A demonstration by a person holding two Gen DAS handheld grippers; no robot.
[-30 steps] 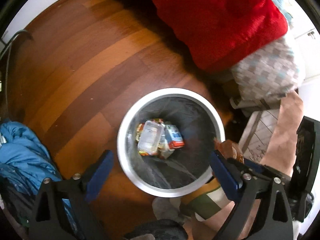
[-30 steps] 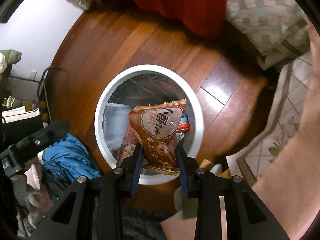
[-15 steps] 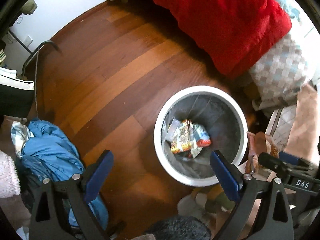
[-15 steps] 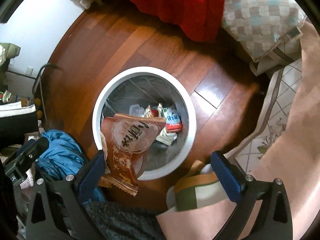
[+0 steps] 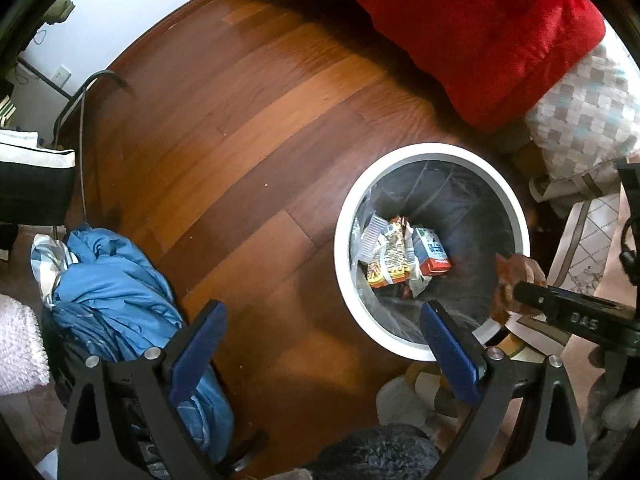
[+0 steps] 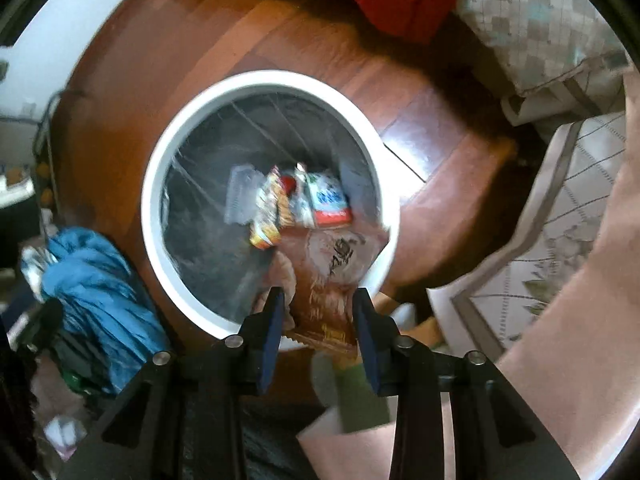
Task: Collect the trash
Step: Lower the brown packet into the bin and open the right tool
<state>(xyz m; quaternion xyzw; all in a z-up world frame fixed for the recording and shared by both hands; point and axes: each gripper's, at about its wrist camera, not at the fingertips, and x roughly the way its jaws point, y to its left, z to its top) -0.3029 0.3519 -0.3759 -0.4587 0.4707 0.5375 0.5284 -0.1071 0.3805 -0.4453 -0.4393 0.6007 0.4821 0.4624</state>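
A white round trash bin (image 5: 400,156) with a dark liner stands on the wood floor; it also shows in the right wrist view (image 6: 264,78). Several wrappers and a small carton (image 5: 432,250) lie inside. My right gripper (image 6: 319,312) has its jaws close together around a brown snack packet (image 6: 332,276) at the bin's near rim; the view is blurred. The packet also shows in the left wrist view (image 5: 516,276), at the bin's right edge. My left gripper (image 5: 320,344) is open and empty, above the floor left of the bin.
A red blanket (image 5: 480,28) and a checkered pillow (image 5: 588,112) hang at the far right. A blue jacket (image 5: 116,288) lies on the floor at the left. A pale patterned mat (image 6: 560,208) lies right of the bin. A person's leg (image 6: 580,340) is at right.
The right gripper's jaws, wide apart half a second ago with the packet at the left finger, are now narrow around the packet over the bin's rim. The left gripper has drifted left, away from the bin.
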